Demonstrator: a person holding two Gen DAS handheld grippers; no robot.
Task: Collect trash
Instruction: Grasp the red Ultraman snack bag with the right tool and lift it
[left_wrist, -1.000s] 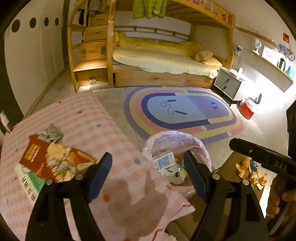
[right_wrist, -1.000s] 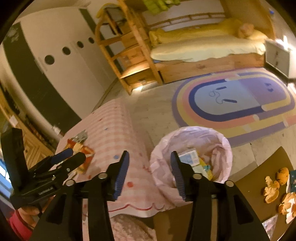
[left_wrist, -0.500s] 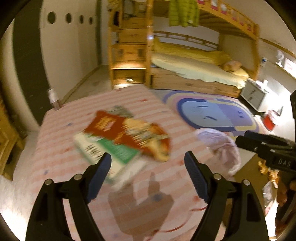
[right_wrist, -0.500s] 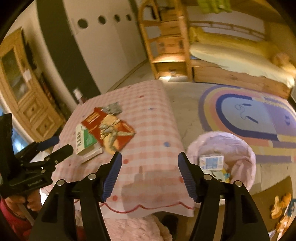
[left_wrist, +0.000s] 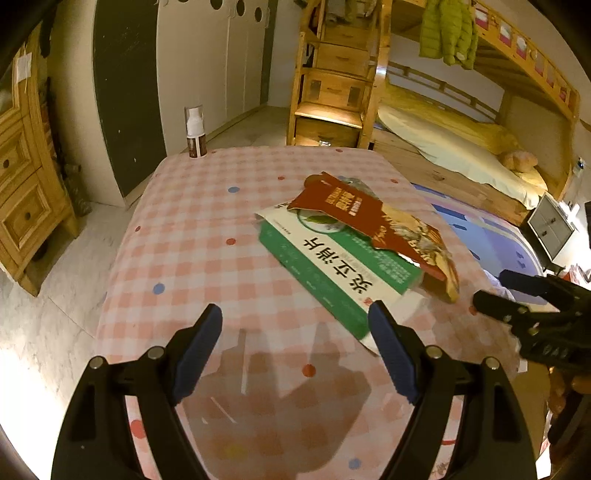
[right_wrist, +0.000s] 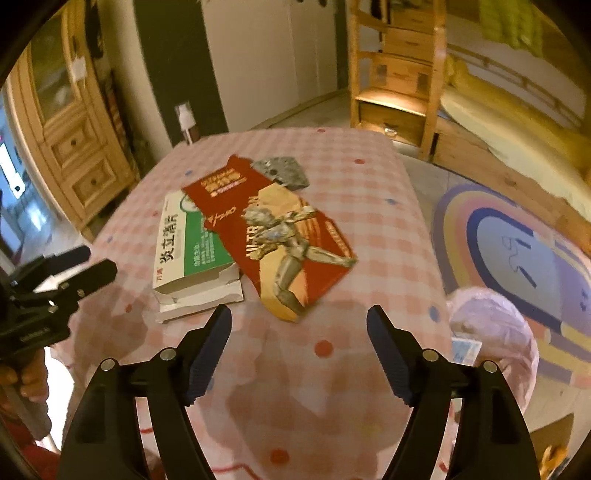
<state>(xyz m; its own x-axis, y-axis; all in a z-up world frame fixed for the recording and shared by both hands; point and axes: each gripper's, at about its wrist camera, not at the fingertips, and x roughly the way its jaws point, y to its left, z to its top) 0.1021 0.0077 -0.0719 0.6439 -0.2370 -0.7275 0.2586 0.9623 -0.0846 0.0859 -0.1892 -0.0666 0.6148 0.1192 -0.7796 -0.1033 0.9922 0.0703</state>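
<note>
From the left side, the left gripper (left_wrist: 295, 343) hangs wide open and empty over the table (left_wrist: 177, 266), ready to grab. The green box (left_wrist: 332, 273) lies near the middle, under the red wrapper (left_wrist: 373, 218).

From the right side, the right gripper (right_wrist: 299, 343) has just been opening, with nothing inside. A grey scrap (right_wrist: 282, 171) peeks out behind the wrapper. The pink trash bag (right_wrist: 495, 325) waits beside the table's right edge.

The red card (right_wrist: 269, 236) lies over one end of the green and white box (right_wrist: 184, 254), hiding much of the box's print, and it covers a corner of the grey foil piece (right_wrist: 282, 171) too. In the left wrist view that foil barely shows behind the card. The pink-lined bin (right_wrist: 495, 325) is partly hidden by the desk (right_wrist: 369, 206) edge, its contents too small to tell. The far bunk bed (right_wrist: 517, 122) is blurred.
</note>
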